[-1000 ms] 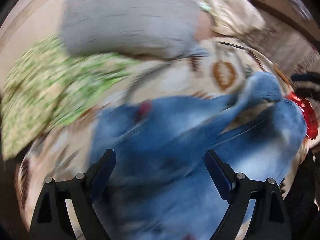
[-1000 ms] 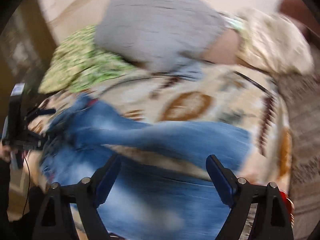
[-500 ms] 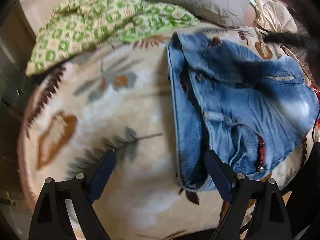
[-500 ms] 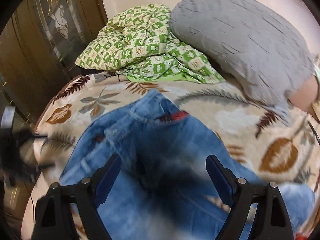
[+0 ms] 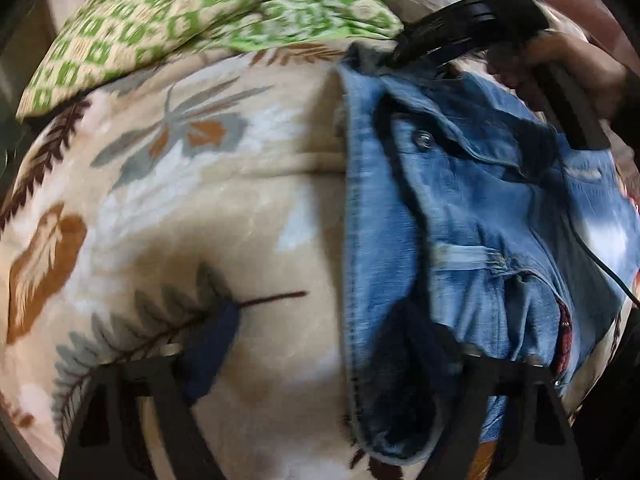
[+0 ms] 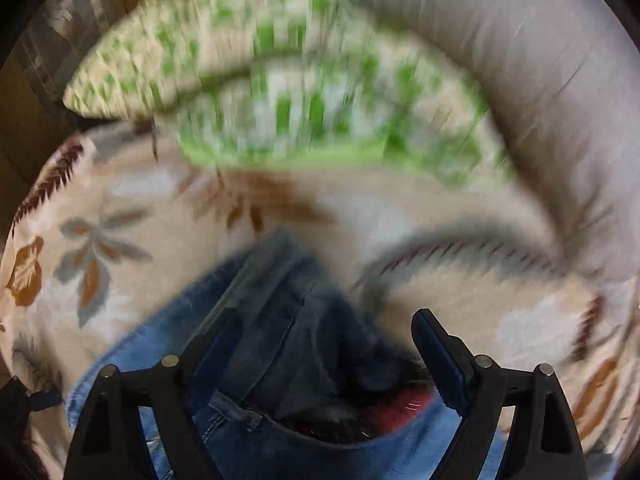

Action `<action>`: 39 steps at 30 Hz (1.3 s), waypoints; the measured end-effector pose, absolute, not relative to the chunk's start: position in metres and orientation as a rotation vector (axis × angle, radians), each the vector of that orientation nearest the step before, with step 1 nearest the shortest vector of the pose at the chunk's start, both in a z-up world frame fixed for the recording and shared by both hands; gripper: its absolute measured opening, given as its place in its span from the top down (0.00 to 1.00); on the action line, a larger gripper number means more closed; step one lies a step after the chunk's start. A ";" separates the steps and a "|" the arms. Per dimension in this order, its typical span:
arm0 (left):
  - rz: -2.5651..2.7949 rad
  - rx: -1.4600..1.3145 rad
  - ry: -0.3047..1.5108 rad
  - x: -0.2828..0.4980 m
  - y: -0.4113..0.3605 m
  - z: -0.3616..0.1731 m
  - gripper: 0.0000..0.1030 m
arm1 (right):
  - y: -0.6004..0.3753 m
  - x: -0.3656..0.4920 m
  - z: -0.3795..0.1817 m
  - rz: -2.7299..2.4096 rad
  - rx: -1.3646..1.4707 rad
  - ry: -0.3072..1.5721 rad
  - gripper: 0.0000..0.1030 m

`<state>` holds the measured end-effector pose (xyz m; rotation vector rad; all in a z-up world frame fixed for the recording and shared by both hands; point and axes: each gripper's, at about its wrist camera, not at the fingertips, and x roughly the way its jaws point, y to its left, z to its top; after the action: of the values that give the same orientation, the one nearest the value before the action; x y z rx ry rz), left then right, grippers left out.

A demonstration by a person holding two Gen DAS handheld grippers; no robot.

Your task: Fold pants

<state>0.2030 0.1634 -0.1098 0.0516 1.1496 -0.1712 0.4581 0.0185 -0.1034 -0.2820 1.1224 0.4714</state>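
The pants (image 5: 480, 216), faded blue denim with a metal button at the waist and heavy stitched seams, are lying rumpled on the bed, over a plush beige blanket (image 5: 200, 208) patterned with brown and grey leaves. The left tongs (image 5: 320, 340) are closing in on the waistband edge at about five o'clock of their view, jaws apart, denim between them but not pinched. The right tongs (image 6: 320, 344) are likewise narrowing over a darker denim corner; the blur makes contact hard to judge. A green checked quilt (image 5: 192, 12) is bunching at twelve o'clock, beside a grey pillow (image 6: 520, 80).
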 end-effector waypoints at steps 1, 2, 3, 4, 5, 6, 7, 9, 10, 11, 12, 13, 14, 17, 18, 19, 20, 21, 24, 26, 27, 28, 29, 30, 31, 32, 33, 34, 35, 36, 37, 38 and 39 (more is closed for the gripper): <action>-0.196 0.043 1.144 0.203 0.162 -0.106 0.85 | 0.020 0.459 -0.112 0.492 -0.294 1.156 0.67; -0.200 0.022 1.153 0.205 0.161 -0.102 0.92 | 0.023 0.456 -0.112 0.523 -0.317 1.133 0.71; -0.195 0.013 1.160 0.206 0.162 -0.101 0.92 | 0.024 0.452 -0.109 0.530 -0.339 1.106 0.75; -0.196 0.014 1.162 0.207 0.162 -0.099 0.92 | 0.027 0.447 -0.105 0.544 -0.370 1.082 0.83; -0.191 0.007 1.160 0.205 0.166 -0.098 0.93 | 0.028 0.443 -0.099 0.551 -0.381 1.060 0.85; -0.176 -0.011 1.154 0.204 0.170 -0.095 0.93 | 0.027 0.440 -0.092 0.555 -0.378 1.035 0.85; -0.157 -0.033 1.145 0.203 0.175 -0.092 0.93 | 0.025 0.438 -0.083 0.565 -0.359 1.003 0.86; -0.109 -0.068 1.113 0.194 0.190 -0.081 0.93 | 0.023 0.434 -0.062 0.593 -0.309 0.927 0.88; -0.096 -0.089 1.118 0.190 0.196 -0.079 0.93 | 0.023 0.431 -0.051 0.607 -0.291 0.888 0.88; -0.083 -0.095 1.122 0.188 0.199 -0.079 0.93 | 0.026 0.429 -0.044 0.609 -0.286 0.865 0.88; -0.065 -0.092 1.134 0.186 0.201 -0.080 0.93 | 0.030 0.427 -0.041 0.603 -0.284 0.852 0.88; -0.065 -0.086 1.145 0.185 0.200 -0.083 0.91 | 0.033 0.425 -0.041 0.585 -0.287 0.837 0.87; -0.066 -0.079 1.146 0.182 0.198 -0.083 0.89 | 0.036 0.423 -0.042 0.562 -0.299 0.837 0.81; 0.074 -0.056 1.115 0.177 0.204 -0.073 0.36 | 0.037 0.410 -0.042 0.497 -0.341 0.835 0.36; 0.078 -0.081 1.087 0.176 0.208 -0.067 0.28 | 0.035 0.402 -0.037 0.484 -0.355 0.808 0.24; 0.084 -0.094 1.054 0.175 0.211 -0.059 0.26 | 0.029 0.389 -0.029 0.479 -0.355 0.757 0.17; 0.090 -0.082 1.049 0.175 0.211 -0.054 0.26 | 0.023 0.376 -0.021 0.483 -0.355 0.718 0.17; 0.091 -0.069 1.048 0.179 0.210 -0.051 0.26 | 0.018 0.366 -0.016 0.491 -0.361 0.704 0.17; 0.083 -0.028 1.042 0.197 0.203 -0.046 0.26 | 0.000 0.334 -0.005 0.523 -0.378 0.696 0.17; 0.078 -0.005 1.044 0.211 0.197 -0.045 0.26 | -0.012 0.311 -0.001 0.519 -0.402 0.688 0.17; 0.076 0.007 1.041 0.218 0.193 -0.045 0.26 | -0.019 0.300 0.001 0.517 -0.407 0.685 0.17; 0.076 0.014 1.041 0.222 0.188 -0.044 0.26 | -0.024 0.292 0.001 0.512 -0.412 0.686 0.17; 0.068 0.017 1.042 0.231 0.182 -0.043 0.26 | -0.031 0.284 0.001 0.506 -0.416 0.689 0.17; 0.058 0.016 1.039 0.239 0.178 -0.044 0.26 | -0.040 0.275 0.001 0.498 -0.416 0.695 0.17; 0.049 0.015 1.037 0.243 0.174 -0.043 0.26 | -0.046 0.270 0.000 0.492 -0.415 0.698 0.17; 0.043 0.019 1.037 0.250 0.168 -0.043 0.26 | -0.053 0.265 -0.002 0.482 -0.416 0.701 0.17; 0.035 0.024 1.038 0.258 0.162 -0.043 0.26 | -0.058 0.263 -0.003 0.473 -0.417 0.703 0.17; 0.029 0.029 1.037 0.263 0.157 -0.043 0.26 | -0.064 0.262 -0.006 0.458 -0.418 0.708 0.17; 0.022 0.039 1.036 0.270 0.151 -0.043 0.26 | -0.071 0.264 -0.010 0.447 -0.410 0.720 0.17; 0.019 0.048 1.038 0.274 0.147 -0.044 0.26 | -0.074 0.265 -0.012 0.443 -0.402 0.730 0.17; 0.014 0.055 1.039 0.279 0.144 -0.044 0.26 | -0.080 0.268 -0.015 0.434 -0.388 0.743 0.17; 0.003 0.065 1.037 0.285 0.139 -0.044 0.26 | -0.084 0.272 -0.017 0.428 -0.381 0.753 0.17; 0.000 0.071 1.036 0.290 0.136 -0.044 0.26 | -0.087 0.275 -0.019 0.424 -0.378 0.756 0.17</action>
<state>0.2899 0.1364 -0.0437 0.0711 1.0358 -0.0001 0.2751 -0.0865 -0.0190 -0.3784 0.7563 0.4244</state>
